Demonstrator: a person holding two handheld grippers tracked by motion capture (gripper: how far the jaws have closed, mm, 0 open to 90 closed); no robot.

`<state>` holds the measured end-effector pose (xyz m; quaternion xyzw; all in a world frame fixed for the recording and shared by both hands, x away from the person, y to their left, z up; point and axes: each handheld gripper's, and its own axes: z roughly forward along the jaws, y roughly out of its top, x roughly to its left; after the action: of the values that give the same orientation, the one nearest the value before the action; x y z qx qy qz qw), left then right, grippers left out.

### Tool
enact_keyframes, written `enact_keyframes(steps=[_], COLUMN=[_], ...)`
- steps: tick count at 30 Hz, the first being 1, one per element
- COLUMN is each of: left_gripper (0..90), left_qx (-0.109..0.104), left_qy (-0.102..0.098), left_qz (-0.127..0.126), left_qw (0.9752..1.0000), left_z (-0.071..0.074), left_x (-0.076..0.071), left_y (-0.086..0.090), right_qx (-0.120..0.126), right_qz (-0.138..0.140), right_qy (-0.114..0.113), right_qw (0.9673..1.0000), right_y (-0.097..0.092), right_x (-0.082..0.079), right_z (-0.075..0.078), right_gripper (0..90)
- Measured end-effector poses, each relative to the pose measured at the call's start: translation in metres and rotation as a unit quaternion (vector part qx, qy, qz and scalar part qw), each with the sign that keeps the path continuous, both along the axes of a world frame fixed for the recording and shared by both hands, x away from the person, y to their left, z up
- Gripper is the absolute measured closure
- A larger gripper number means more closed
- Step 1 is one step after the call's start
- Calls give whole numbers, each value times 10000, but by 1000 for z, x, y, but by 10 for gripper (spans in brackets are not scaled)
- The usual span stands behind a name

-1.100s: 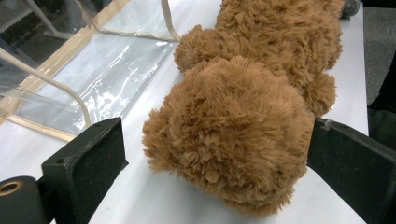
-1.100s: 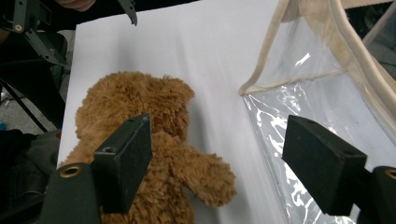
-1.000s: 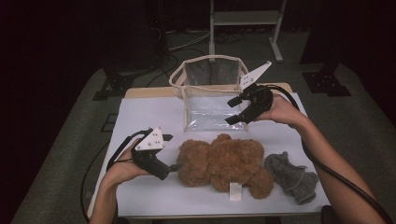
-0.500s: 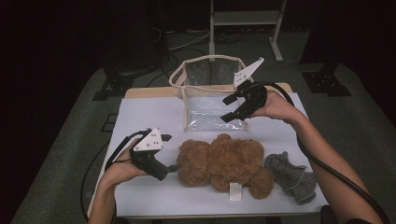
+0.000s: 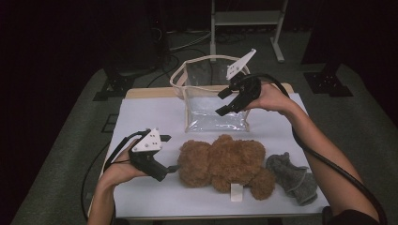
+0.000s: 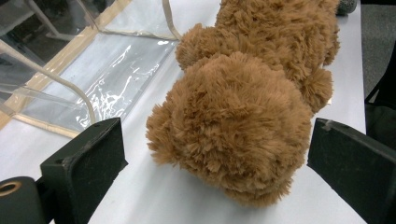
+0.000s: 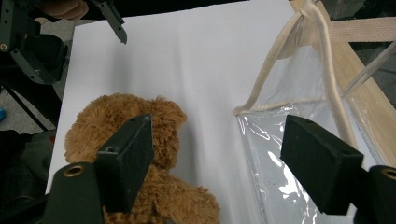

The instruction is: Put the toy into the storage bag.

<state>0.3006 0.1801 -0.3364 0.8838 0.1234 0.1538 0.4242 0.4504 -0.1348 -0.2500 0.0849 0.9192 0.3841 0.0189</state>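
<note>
A brown teddy bear (image 5: 225,161) lies on the white table (image 5: 150,117) near the front edge. Behind it stands a clear plastic bag (image 5: 213,101) with beige trim and handles. My left gripper (image 5: 170,153) rests at the bear's left, open. In the left gripper view its jaws (image 6: 215,140) flank the bear's head (image 6: 233,135) without touching it. My right gripper (image 5: 220,103) hovers over the bag's front right part, open and holding nothing. In the right gripper view, the bag's beige rim (image 7: 261,93) and the bear (image 7: 126,121) lie below the gripper (image 7: 217,140).
A grey plush toy (image 5: 293,178) lies at the bear's right, near the table's front right corner. A metal rack (image 5: 246,18) and dark stand feet (image 5: 112,86) are on the floor behind the table. The left gripper (image 7: 112,18) appears at the far end in the right gripper view.
My right gripper has moved left and slightly up, further over the bag's front wall. The left gripper and the bear have not moved.
</note>
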Motion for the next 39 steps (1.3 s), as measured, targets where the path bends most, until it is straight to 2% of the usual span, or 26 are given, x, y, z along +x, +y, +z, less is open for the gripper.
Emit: enact_keyframes(steps=[8, 21, 31, 39], left_gripper=[33, 33, 32, 33], left_qx=[-38, -4, -7, 2], left_qy=[-8, 42, 34, 43], left_qz=[43, 63, 94, 112], left_qw=[10000, 10000, 9999, 9999], left_z=[1, -2, -2, -2], left_x=[-1, 0, -1, -1], left_y=[1, 5, 7, 9], right_qx=[-104, -240, -297, -355], right_qz=[94, 116, -13, -145], right_qy=[15, -13, 20, 94], right_qw=[9999, 9996, 9996, 9992], right_y=[7, 19, 20, 18], right_x=[8, 30, 49, 66], right_z=[6, 15, 12, -1], right_gripper=[254, 265, 269, 294])
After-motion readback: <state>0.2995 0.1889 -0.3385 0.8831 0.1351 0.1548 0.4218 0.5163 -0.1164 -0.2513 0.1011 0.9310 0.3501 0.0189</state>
